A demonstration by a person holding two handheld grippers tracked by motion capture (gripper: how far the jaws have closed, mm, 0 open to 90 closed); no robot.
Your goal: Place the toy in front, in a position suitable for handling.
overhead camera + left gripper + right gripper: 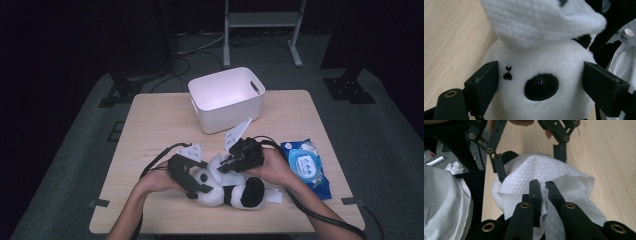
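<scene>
The high view looks forward and down over the table from the person's side. The left gripper view sits close against the panda, facing its head. The right gripper view looks along its jaws at the wipe draped over that panda.
</scene>
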